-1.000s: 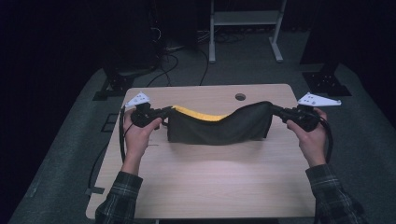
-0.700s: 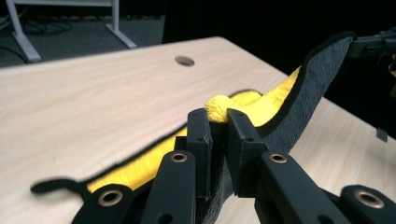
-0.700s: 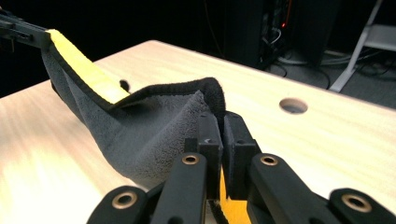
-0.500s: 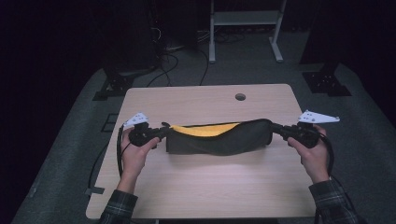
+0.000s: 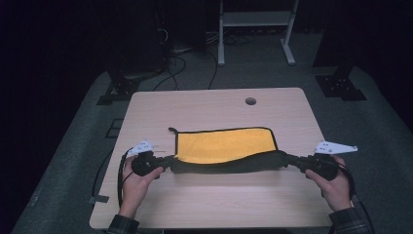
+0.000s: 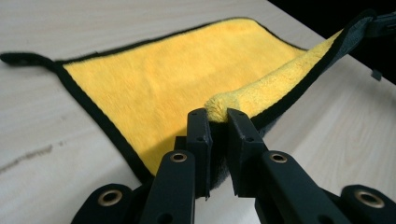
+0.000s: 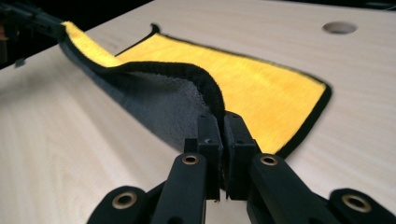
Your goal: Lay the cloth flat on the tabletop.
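The pale wooden rectangular table (image 5: 214,204) carries a round hole (image 5: 251,101) toward 12 o'clock, and at its middle lies the yellow plush cloth with a black border and grey underside (image 5: 221,145), its far part flat on the wood. The near edge of the cloth is lifted and stretched between the two tools. The left gripper (image 6: 218,122), at 8 o'clock, is clamped on the near left corner, and the right gripper (image 7: 222,125), at 4 o'clock, is clamped on the near right corner.
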A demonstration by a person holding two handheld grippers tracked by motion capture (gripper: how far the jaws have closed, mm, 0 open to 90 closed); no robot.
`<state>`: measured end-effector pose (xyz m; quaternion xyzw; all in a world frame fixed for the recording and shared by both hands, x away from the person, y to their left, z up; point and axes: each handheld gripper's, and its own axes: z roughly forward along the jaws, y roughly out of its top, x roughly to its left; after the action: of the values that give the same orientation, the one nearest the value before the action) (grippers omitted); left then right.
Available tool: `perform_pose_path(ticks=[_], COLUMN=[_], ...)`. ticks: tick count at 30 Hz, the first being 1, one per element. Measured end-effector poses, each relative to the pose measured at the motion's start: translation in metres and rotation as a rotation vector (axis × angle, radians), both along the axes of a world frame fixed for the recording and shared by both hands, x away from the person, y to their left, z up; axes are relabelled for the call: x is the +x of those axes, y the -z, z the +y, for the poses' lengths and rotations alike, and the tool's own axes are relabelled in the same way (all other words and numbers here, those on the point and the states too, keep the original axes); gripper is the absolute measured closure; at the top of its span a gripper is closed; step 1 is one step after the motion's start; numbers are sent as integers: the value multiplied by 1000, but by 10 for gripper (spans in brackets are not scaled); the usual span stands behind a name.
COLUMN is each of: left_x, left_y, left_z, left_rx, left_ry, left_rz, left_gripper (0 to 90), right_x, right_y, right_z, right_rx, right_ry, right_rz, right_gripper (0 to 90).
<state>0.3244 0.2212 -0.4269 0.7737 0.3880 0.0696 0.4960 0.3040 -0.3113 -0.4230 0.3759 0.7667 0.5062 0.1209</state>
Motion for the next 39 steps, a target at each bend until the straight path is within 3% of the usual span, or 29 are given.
perform_pose_path(ticks=[11,30,32,35,39], left_x=[-25,-63,-65,-67,-69], left_y=[11,40,40,33,25], left_z=[8,6,7,13,17], left_rx=[22,104,106,73,54], left_ry=[6,49,49,46,36], left_rz=[53,210,202,169,123], left_gripper=[800,790,755,680,616], right_x=[-31,-54,-56,-58,-61], right_y=[21,42,43,39,31], right_z=[5,10,10,7,-1], right_rx=[-82,-208,-207,-159,-97], right_ry=[-68,-111,-116,-126,-108], right_rz=[50,123,119,89,46], right_gripper=[861,849,788,672,618])
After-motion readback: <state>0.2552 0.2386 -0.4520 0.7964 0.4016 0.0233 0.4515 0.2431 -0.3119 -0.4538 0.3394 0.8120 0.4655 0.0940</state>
